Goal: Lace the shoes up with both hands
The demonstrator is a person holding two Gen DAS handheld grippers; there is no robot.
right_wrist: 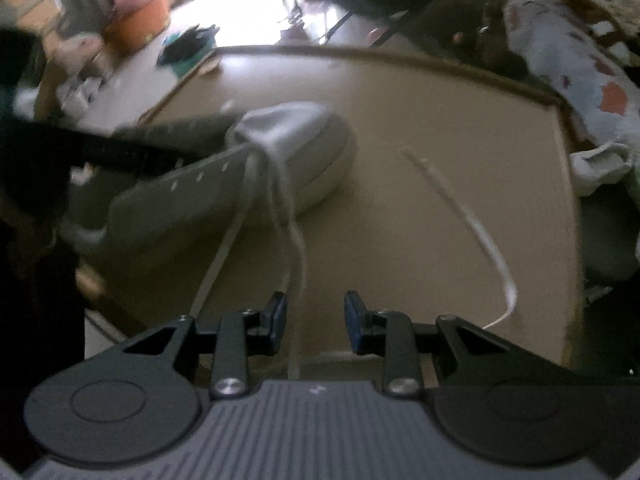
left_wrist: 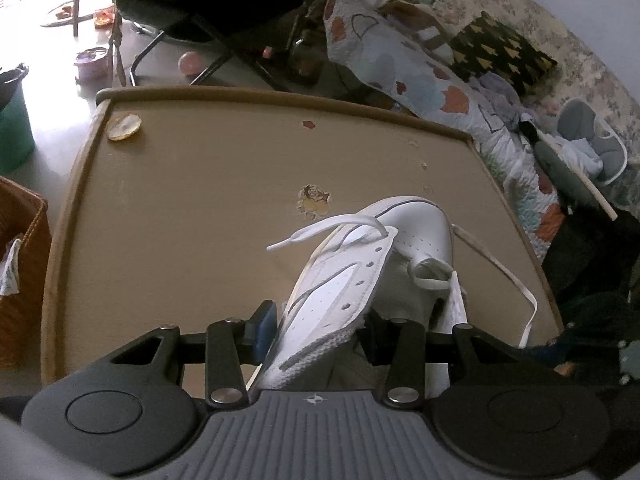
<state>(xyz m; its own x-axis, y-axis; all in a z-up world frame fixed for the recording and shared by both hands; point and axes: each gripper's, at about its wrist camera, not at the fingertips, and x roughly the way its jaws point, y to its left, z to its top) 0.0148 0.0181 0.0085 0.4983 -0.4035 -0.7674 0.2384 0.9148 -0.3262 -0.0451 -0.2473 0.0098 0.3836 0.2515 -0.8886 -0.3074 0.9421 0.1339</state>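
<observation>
A white shoe [left_wrist: 420,236] lies on the tan table [left_wrist: 192,208], toe pointing away. My left gripper [left_wrist: 318,334] is shut on the shoe's eyelet flap [left_wrist: 332,292], which fills the gap between the pads. One white lace end [left_wrist: 320,232] sticks out of a far eyelet, and another lace end [left_wrist: 516,280] trails to the right. In the blurred right wrist view the shoe [right_wrist: 280,148] sits ahead, to the left. My right gripper [right_wrist: 316,320] is open low over the table, with a lace strand [right_wrist: 298,264] running loosely between its fingers near the left pad [right_wrist: 280,316].
A loose lace end [right_wrist: 476,228] curves across the table on the right. A sticker [left_wrist: 314,200] and a round disc [left_wrist: 124,126] lie on the table. A wicker basket [left_wrist: 20,288] and green bucket [left_wrist: 12,128] stand left; a quilt [left_wrist: 420,80] lies beyond.
</observation>
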